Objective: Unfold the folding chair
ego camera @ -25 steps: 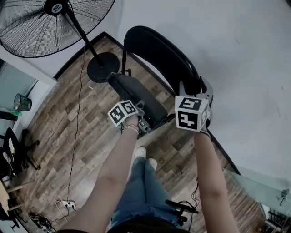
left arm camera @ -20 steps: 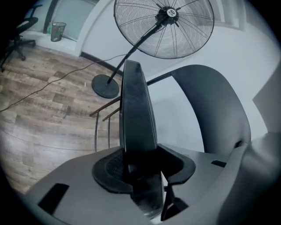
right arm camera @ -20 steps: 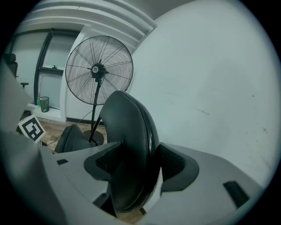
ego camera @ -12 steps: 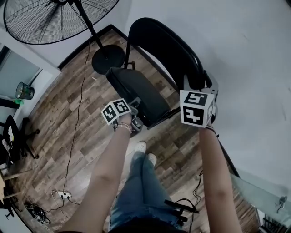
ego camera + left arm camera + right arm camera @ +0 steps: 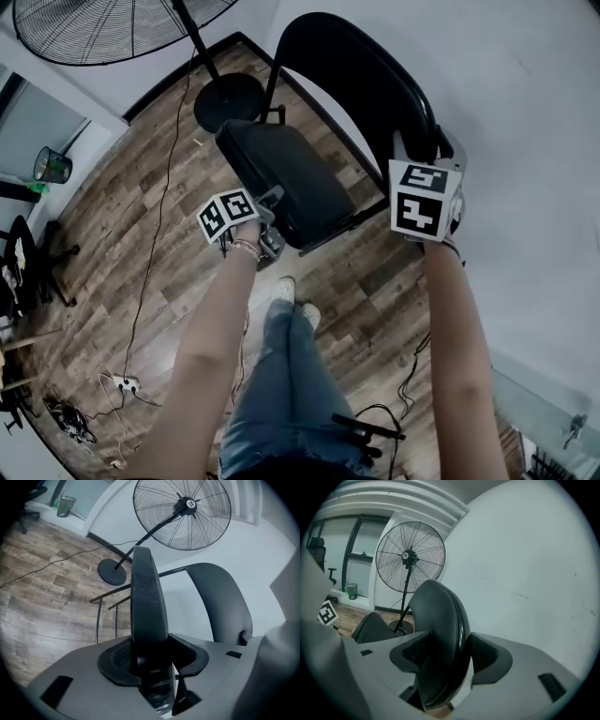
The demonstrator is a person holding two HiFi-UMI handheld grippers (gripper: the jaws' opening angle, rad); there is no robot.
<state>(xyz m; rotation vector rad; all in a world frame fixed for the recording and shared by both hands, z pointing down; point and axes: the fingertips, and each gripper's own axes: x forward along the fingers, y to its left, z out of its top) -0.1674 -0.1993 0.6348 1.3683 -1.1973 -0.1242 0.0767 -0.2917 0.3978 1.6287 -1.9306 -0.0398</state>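
Wood-plank floor (brown), white wall, pedestal fan, folding chair

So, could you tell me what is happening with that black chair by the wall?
A person is opening a black metal folding chair with two hand-held grippers. The left hand-held gripper is clamped on the front edge of the padded black seat; the right hand-held gripper is clamped on the curved black backrest. The seat is swung out from the backrest, apparently not fully down yet.
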